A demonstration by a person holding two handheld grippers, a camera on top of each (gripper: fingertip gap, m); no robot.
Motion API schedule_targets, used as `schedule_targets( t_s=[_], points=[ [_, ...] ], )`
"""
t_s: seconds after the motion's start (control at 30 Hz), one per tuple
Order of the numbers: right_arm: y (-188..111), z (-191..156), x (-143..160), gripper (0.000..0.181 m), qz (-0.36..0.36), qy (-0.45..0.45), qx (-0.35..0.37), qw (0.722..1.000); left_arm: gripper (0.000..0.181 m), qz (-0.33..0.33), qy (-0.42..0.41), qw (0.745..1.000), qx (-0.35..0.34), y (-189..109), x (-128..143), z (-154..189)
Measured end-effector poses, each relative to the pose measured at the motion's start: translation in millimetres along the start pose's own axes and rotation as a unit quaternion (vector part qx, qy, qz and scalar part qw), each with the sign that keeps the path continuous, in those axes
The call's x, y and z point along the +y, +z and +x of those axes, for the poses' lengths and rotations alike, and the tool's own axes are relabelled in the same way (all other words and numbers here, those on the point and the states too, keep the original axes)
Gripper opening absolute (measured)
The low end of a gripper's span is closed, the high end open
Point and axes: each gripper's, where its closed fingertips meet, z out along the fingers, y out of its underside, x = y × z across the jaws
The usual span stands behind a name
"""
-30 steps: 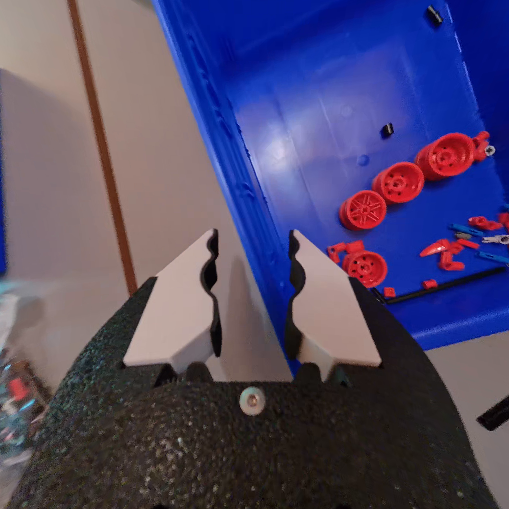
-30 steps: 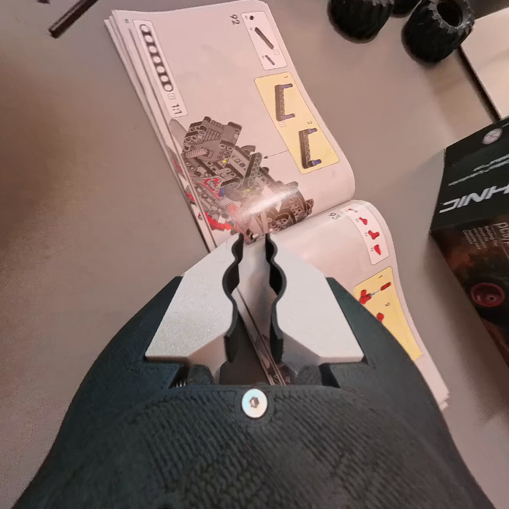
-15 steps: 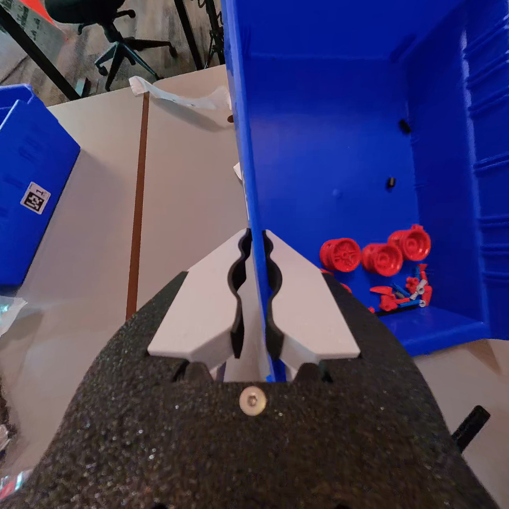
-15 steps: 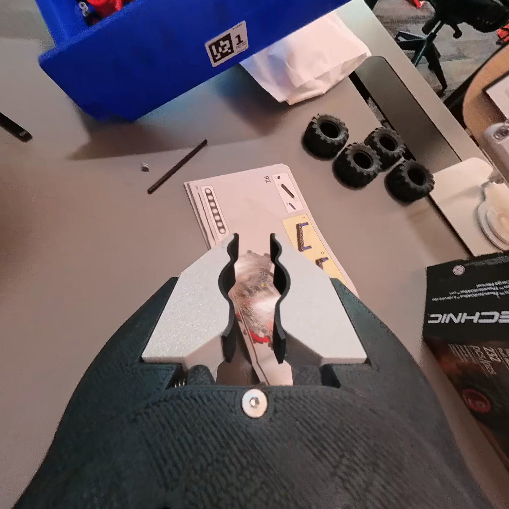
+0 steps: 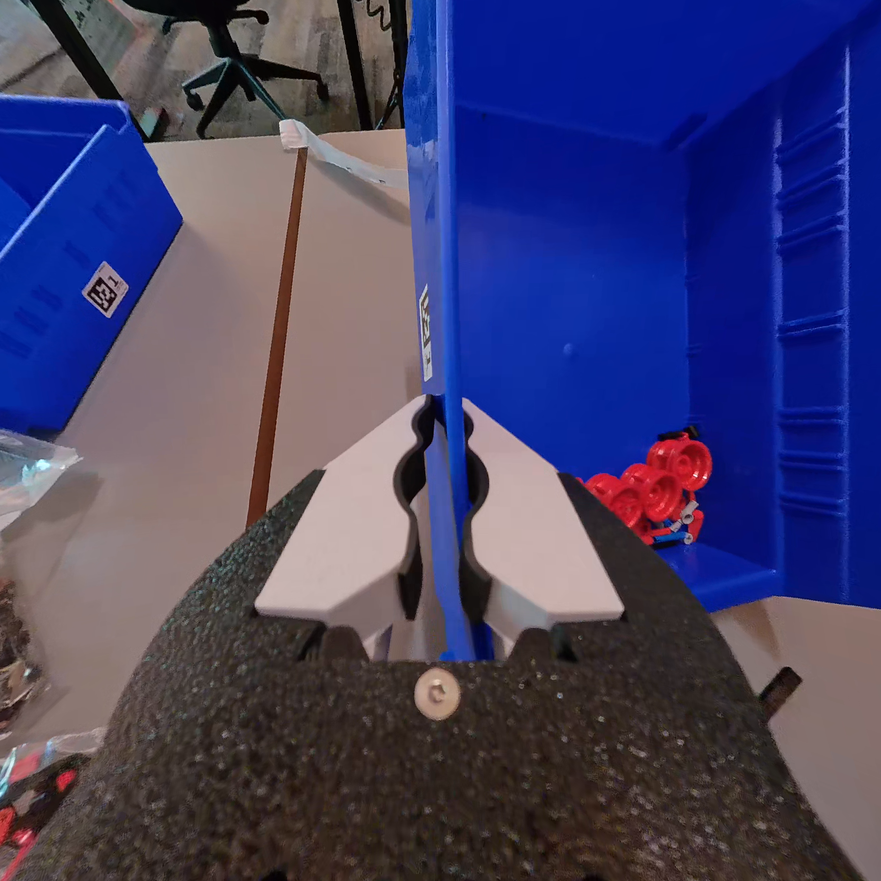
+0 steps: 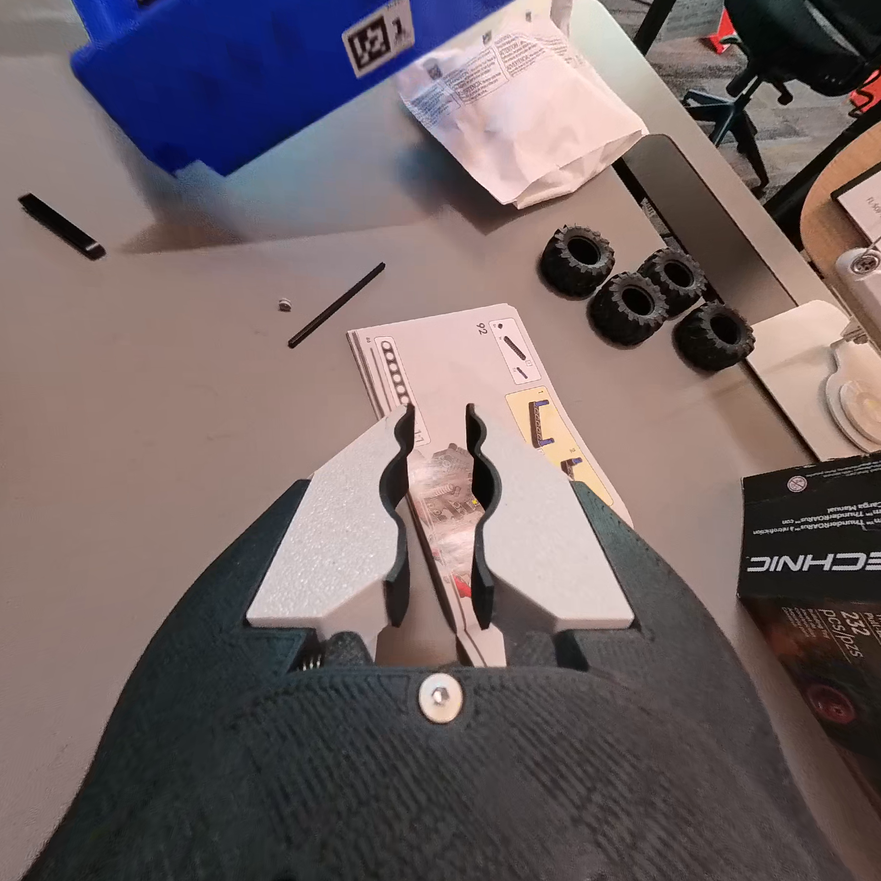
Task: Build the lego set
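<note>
Counter (image 6: 143,476): a pale grey top that carries everything named here.
Blue bin (image 5: 572,286): tipped up on the counter, its side wall clamped in the left gripper; a square code sticker sits on that wall's outer face.
Second blue bin (image 5: 71,286): well to the left of the tipped blue bin, resting on the counter.
Left gripper (image 5: 445,410): closed narrowly on the blue bin's wall, one finger outside and one inside.
Right gripper (image 6: 438,410): parted with nothing between the fingers, hovering over the open instruction booklet (image 6: 453,362), near the blue bin's lower end.
Black box (image 6: 810,548): to the right of the booklet, far from the bin.
White paper bag (image 6: 515,95): crumpled just beside the bin's stickered wall.
Black tyres (image 6: 629,305): four, grouped between the paper bag and the box.
Red wheels (image 5: 658,491): piled with small red, blue and grey lego pieces (image 5: 677,524) in the bin's low corner.
Thin black axle (image 6: 336,305): loose on the counter just below the bin.
</note>
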Motion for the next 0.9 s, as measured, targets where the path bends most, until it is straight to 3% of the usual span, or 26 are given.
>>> schedule_targets(
  t_s=[0.03, 0.17, 0.23, 0.37, 0.47, 0.63, 0.73, 0.9],
  points=[
    [-1, -1, 0, 0.02, 0.0, -0.001, -0.001, 1.0, 0.005, 0.003, -0.012, 1.0, 0.007, -2, 0, -4],
    [-4, -3, 2, 0.02, 0.009, 0.004, -0.007, 1.0, 0.005, 0.003, -0.057, 0.998, 0.029, -16, 4, -27],
    [-1, -19, -4, 0.019, 0.022, -0.007, -0.048, 0.999, 0.005, -0.012, -0.076, 0.996, 0.036, -26, 10, -45],
    [29, -102, -46, 0.024, 0.092, -0.029, -0.211, 0.973, 0.005, -0.067, -0.099, 0.992, 0.03, -50, 30, -87],
    [68, -156, -56, 0.035, 0.074, -0.083, -0.273, 0.955, 0.006, -0.125, -0.116, 0.985, 0.039, -67, 51, -108],
    [103, -213, -80, 0.038, 0.077, -0.155, -0.325, 0.93, 0.006, -0.215, -0.137, 0.965, 0.058, -73, 89, -113],
    [120, -234, -73, 0.045, 0.033, -0.198, -0.344, 0.918, 0.006, -0.249, -0.13, 0.958, 0.051, -64, 106, -108],
    [125, -243, -63, 0.02, 0.008, -0.222, -0.352, 0.909, 0.006, -0.262, -0.121, 0.956, 0.062, -38, 115, -94]
  ],
)
